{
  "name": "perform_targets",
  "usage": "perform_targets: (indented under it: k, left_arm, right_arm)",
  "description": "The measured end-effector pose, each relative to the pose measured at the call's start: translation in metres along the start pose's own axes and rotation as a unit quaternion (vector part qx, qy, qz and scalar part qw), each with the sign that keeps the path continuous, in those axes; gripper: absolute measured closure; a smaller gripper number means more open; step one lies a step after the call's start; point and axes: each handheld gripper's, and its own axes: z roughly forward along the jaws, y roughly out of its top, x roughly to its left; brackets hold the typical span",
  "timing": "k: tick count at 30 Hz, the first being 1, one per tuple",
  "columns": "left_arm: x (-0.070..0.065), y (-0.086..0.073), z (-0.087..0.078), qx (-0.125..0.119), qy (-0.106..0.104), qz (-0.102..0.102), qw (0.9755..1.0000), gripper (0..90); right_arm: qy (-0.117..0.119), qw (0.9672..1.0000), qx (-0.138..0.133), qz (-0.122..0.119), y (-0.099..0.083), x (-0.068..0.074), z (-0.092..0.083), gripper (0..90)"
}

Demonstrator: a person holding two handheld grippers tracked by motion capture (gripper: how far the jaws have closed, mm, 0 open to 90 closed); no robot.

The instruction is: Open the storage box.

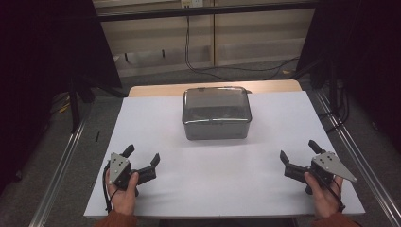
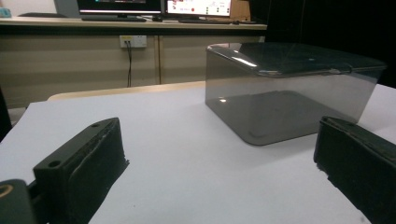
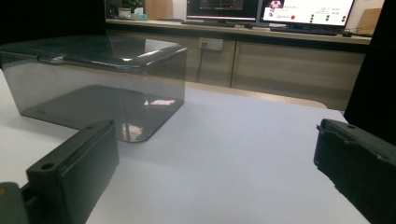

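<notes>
**Lidded box waits at centre, both tongs spread and empty**

A smoky translucent plastic box (image 1: 216, 112) with its lid (image 2: 289, 58) seated on top stands on the white counter (image 1: 198, 189), toward the far middle, square to the edges. That central spot looks chosen so either hand can get to it equally well, and the closed lid suggests nothing has been started on it yet

The left tongs (image 1: 142, 158) rest low near the front left of the counter, held in the person's left hand (image 1: 124, 191); the jaws stand wide apart with nothing between them. The right tongs (image 1: 299, 155) mirror this at the front right, gripped by the right hand (image 1: 324, 194), equally spread and empty. Both point inward and forward, roughly toward the box, which reads as a ready stance before an approach

The box lies well apart from both tongs, ahead of them and between their lines of aim. In the left gripper view it sits ahead and to the right of the jaws; in the right gripper view it (image 3: 98, 84) sits ahead and to the left. Neither touches it
</notes>
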Motion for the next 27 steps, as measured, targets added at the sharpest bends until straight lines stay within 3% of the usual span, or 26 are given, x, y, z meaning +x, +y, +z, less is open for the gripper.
perform_targets:
  k: [3,12,21,27]
  left_arm:
    - [0.001,0.0,0.001,0.006,-0.006,-0.009,0.9999,1.7]
    - [0.0,-0.001,0.003,0.006,-0.012,-0.005,0.9999,1.4]
    - [-0.001,0.0,0.004,0.006,-0.014,-0.006,0.9999,1.4]
    - [-0.002,-0.001,0.004,0.008,-0.021,-0.006,0.9997,1.5]
  right_arm:
    - [0.0,1.0,0.001,-0.001,0.0,0.0,0.0,0.0]
    - [0.009,0.9999,0.006,-0.003,-0.001,0.002,0.002,0.0]
    - [0.04,0.999,0.022,0.007,-0.003,0.008,0.008,0.0]
    - [0.052,0.9986,0.013,0.0,0.0,0.014,0.012,0.0]
